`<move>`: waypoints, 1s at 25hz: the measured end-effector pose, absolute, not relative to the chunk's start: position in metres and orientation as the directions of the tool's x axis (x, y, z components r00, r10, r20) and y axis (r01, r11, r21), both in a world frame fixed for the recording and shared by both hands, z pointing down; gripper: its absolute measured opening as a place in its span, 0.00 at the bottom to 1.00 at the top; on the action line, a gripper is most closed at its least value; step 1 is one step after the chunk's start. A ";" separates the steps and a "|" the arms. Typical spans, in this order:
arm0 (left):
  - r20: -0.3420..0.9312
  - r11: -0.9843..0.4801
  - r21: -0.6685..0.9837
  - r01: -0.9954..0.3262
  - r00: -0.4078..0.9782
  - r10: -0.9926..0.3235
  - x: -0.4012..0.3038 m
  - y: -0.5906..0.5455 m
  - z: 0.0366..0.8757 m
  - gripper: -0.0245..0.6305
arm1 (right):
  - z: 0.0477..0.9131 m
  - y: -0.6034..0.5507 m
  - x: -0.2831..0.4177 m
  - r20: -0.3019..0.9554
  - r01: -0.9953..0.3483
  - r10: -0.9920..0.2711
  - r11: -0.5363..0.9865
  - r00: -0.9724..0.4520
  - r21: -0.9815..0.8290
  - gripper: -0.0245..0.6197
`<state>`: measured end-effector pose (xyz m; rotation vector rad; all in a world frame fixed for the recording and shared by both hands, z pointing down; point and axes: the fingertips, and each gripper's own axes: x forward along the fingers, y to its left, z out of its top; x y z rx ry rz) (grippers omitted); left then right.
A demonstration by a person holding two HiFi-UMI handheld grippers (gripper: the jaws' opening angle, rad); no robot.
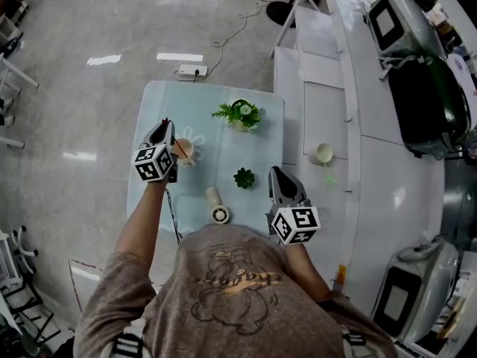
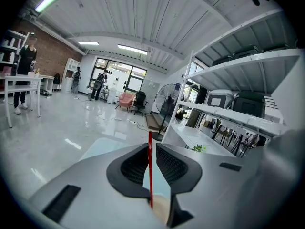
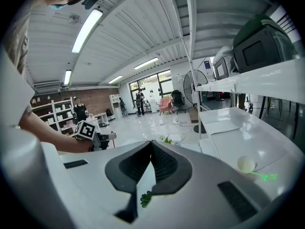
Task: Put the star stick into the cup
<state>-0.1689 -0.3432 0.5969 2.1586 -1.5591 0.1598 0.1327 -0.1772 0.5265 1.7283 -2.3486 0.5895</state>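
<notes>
The thin red star stick [image 2: 150, 175] stands upright between the jaws of my left gripper [image 2: 152, 147], resting against the left pad with a narrow gap to the right pad, so the jaws stand slightly open. Its lower end reaches into the beige cup [image 2: 161, 213] just below. In the head view the left gripper [image 1: 166, 125] hovers over the table's left side, right beside the cup [image 1: 185, 151], and the stick [image 1: 177, 148] slants into it. The stick's star is hidden. My right gripper [image 1: 276, 172] is shut and empty over the table's right edge; its tips [image 3: 151, 144] meet.
The pale blue table [image 1: 209, 125] also holds a potted plant with white flowers [image 1: 240, 114], a small dark green succulent [image 1: 244, 177] and a white cylindrical object [image 1: 217, 206]. A white bench [image 1: 320, 95] with a small cup [image 1: 324, 154] flanks the right. A power strip [image 1: 192, 71] lies on the floor.
</notes>
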 end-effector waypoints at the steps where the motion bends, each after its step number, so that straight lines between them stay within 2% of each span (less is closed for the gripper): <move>1: 0.361 -0.244 0.305 -0.921 0.349 -0.865 -0.168 -0.344 0.597 0.13 | 0.526 -0.178 0.133 0.360 -0.944 -0.879 0.249 -0.314 -0.214 0.04; 6: 0.365 -0.251 0.319 -0.914 0.363 -0.857 -0.166 -0.349 0.597 0.22 | 0.528 -0.179 0.133 0.361 -0.947 -0.881 0.241 -0.306 -0.214 0.04; 12: 0.358 -0.296 0.303 -0.906 0.396 -0.845 -0.162 -0.346 0.591 0.27 | 0.529 -0.176 0.133 0.362 -0.947 -0.881 0.239 -0.305 -0.216 0.04; 25: 0.241 -0.398 0.356 -0.845 0.495 -0.835 -0.135 -0.288 0.511 0.27 | 0.521 -0.173 0.123 0.322 -0.932 -0.881 0.286 -0.347 -0.220 0.04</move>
